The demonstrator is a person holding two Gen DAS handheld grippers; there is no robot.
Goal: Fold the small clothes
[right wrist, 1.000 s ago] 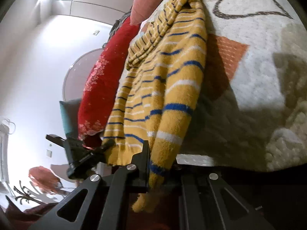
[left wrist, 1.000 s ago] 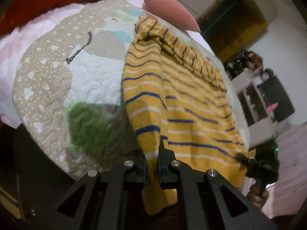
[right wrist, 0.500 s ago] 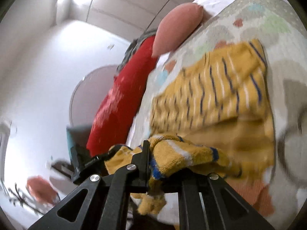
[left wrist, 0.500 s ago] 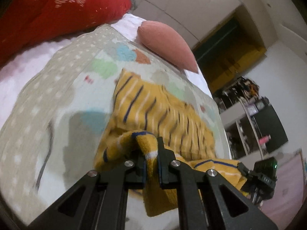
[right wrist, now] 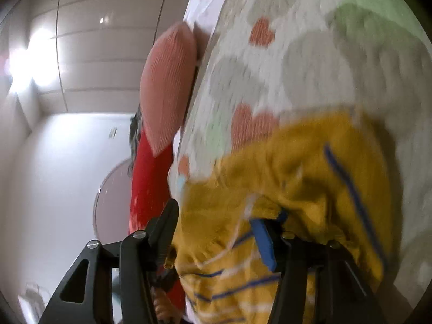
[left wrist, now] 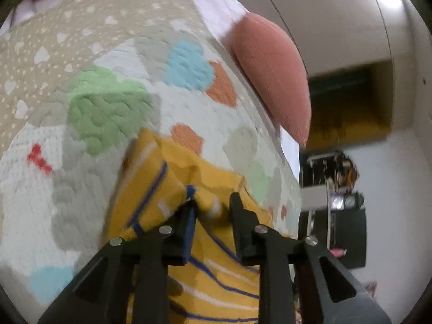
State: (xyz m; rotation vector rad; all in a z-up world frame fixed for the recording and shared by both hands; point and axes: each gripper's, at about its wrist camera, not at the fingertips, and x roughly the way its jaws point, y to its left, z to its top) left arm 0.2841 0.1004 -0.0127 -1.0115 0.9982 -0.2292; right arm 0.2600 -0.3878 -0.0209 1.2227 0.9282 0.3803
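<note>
A small yellow knitted sweater (left wrist: 151,189) with blue and white stripes lies doubled over on a heart-patterned quilt (left wrist: 113,102). My left gripper (left wrist: 212,208) is open, its fingers spread either side of a bunched fold of the sweater. In the right wrist view the sweater (right wrist: 310,167) fills the lower right, blurred by motion. My right gripper (right wrist: 224,216) is open wide, and the folded knit lies between its fingers.
A pink cushion (left wrist: 272,78) lies at the far edge of the quilt, also in the right wrist view (right wrist: 167,86). A red pillow (right wrist: 148,183) lies beside it. A dark shelf unit (left wrist: 337,194) stands beyond the bed.
Both grippers carried the sweater's lower hem forward over the upper part, doubling the garment. Both were shut on the hem and have now opened, letting the fabric go.
</note>
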